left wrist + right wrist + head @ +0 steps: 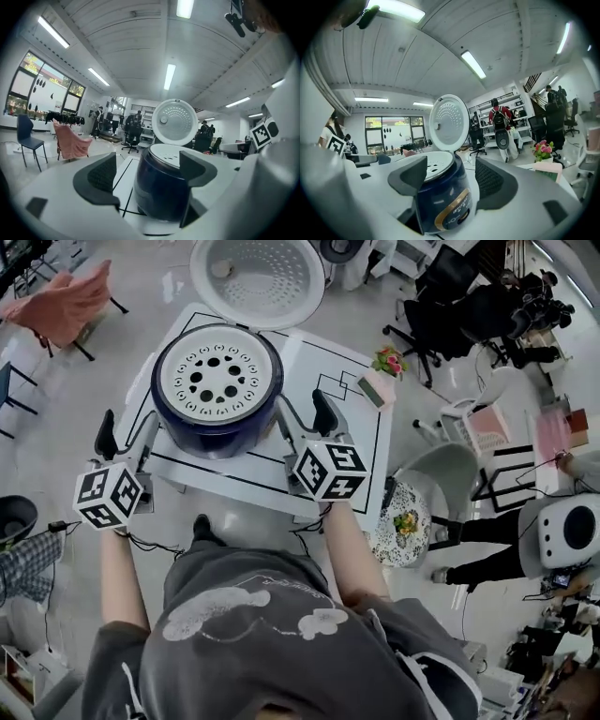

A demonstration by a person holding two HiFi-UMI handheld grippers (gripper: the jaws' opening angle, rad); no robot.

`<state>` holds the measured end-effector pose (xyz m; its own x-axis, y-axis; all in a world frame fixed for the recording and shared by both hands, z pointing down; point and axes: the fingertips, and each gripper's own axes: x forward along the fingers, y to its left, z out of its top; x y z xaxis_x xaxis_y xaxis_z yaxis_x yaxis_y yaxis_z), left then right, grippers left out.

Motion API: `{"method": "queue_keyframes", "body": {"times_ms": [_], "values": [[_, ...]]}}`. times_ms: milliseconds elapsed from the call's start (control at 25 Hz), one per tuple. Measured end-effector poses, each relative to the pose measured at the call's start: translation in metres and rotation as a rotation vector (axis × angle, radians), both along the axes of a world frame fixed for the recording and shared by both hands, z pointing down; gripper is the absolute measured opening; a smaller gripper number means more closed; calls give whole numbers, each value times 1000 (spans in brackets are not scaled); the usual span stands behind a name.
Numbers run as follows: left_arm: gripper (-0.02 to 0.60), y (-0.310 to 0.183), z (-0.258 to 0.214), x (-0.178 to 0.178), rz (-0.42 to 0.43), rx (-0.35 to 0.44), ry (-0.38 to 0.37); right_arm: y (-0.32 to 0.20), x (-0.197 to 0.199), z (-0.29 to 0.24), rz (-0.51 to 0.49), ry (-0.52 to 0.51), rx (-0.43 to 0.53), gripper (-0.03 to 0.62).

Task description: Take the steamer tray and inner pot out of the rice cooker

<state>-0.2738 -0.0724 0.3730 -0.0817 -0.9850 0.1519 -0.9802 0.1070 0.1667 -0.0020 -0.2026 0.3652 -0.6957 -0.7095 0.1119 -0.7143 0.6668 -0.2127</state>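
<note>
A dark blue rice cooker (217, 418) stands on the white table (361, 442) with its round lid (265, 273) swung open at the back. The white steamer tray (214, 379), full of holes, sits in its top; the inner pot is hidden below it. My left gripper (127, 432) is open at the cooker's near left, apart from it. My right gripper (307, 418) is open at its near right. In the left gripper view the cooker (161, 187) shows past the open gripper (150, 178). In the right gripper view the cooker (440, 197) fills the gap of the open gripper (450, 180).
A small pot of pink flowers (388, 361) and a card (377, 388) sit at the table's far right corner. A chair draped in pink cloth (61, 306) stands at the far left. A round side table (405, 521) and office chairs stand to the right.
</note>
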Motion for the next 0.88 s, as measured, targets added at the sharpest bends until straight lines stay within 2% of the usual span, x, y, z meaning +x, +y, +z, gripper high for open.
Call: {"method": "queue_keyframes", "body": {"times_ms": [160,320,440,640,800,880], "values": [[413,-38,-5,-26,83,8,-6,-23,-23,-7,61,74,31,311],[413,-74,-11,-32,185,11,-39,-45,-41,-11,87,175,46,311],[413,-98,-16,-34,248,21,-47,-59,-51,-7,76,293,38,311],[413,-130,-16,-43,330,26,-45,-73,-81,22,3,486,-23,310],[412,-151,-8,-45,385,23,-45,-82,-87,48,-20,667,-58,307],[413,-158,-5,-46,407,16,-42,-83,-88,55,-27,710,-83,299]]}}
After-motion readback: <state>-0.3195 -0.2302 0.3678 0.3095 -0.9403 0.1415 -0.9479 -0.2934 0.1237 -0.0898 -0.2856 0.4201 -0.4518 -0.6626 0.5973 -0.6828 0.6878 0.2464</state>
